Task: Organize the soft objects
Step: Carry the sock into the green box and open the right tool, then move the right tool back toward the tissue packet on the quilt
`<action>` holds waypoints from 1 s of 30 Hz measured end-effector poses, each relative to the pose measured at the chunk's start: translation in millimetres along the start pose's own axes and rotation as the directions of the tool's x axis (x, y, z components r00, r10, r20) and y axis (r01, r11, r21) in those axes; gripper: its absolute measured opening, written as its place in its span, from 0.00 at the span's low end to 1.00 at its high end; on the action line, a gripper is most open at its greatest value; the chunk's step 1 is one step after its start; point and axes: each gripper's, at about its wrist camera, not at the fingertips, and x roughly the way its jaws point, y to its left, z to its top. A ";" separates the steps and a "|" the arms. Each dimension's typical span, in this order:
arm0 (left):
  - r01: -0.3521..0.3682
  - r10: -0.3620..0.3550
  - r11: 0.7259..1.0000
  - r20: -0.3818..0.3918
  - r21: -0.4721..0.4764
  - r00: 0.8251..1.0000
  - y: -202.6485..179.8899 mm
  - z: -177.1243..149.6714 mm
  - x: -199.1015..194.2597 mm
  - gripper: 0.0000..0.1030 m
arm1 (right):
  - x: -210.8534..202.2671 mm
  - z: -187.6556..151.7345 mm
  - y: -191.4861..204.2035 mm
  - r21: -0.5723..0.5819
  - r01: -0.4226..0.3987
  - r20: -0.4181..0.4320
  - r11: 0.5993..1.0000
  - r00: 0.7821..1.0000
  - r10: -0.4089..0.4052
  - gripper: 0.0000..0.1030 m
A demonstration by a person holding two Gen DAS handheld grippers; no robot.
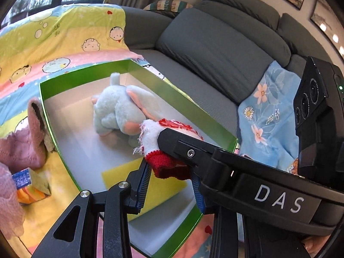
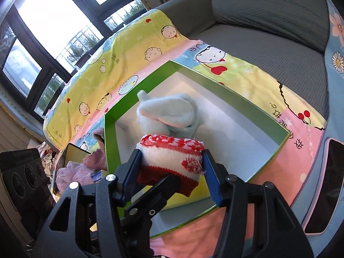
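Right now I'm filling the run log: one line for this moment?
right hand-held gripper: shut on red-and-white knit item | left hand-held gripper: also gripping it | over green box | plush elephant: inside

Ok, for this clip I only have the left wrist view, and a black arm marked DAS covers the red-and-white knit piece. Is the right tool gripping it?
Observer: Yes, the right tool has both blue pads pressed against the knit piece.
Operator: Anything beyond the box's right side?
Observer: A dark phone-like slab with a pink edge lies on the blanket, outside the green box.
Operator: The plush's face?
Observer: The plush elephant has its head down, one blue eye showing.
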 end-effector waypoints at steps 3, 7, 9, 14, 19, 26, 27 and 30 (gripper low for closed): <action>-0.024 0.024 1.000 -0.016 0.008 1.000 -1.9 1.6 3.3 0.36 | 0.2 0.4 -1.8 0.004 0.031 0.006 1.000 1.000 -0.031 0.54; -0.040 0.040 0.999 -0.025 0.006 0.999 -3.6 0.7 2.8 0.36 | 1.8 1.4 -5.8 0.011 0.047 0.012 0.999 0.999 -0.047 0.57; -0.030 0.030 1.000 -0.039 -0.003 0.999 -2.3 0.3 1.4 0.36 | -1.0 1.2 -5.3 0.001 0.072 0.027 0.997 0.997 -0.072 0.58; -0.043 0.043 0.999 -0.030 0.000 0.999 -1.6 -1.7 -13.4 0.43 | -11.6 0.9 0.2 -0.027 0.064 0.084 0.998 0.995 -0.061 0.69; -0.101 0.100 0.995 0.019 0.020 0.995 1.7 -7.7 -40.0 0.71 | -25.0 -1.7 12.3 -0.065 0.031 0.140 0.997 0.990 -0.022 0.84; -0.127 0.131 0.991 0.085 -0.049 0.988 27.7 -21.1 -88.9 0.80 | -36.1 -6.7 29.8 -0.098 -0.015 0.185 0.995 0.982 0.033 0.93; -0.143 0.149 0.988 0.099 -0.058 0.984 33.3 -25.9 -99.4 0.85 | -37.2 -8.0 32.8 -0.109 -0.015 0.189 0.994 0.981 0.035 0.93; -0.175 0.188 0.979 0.133 -0.109 0.973 50.0 -39.5 -123.7 0.87 | -40.9 -12.7 42.7 -0.136 -0.014 0.205 0.991 0.978 0.042 0.94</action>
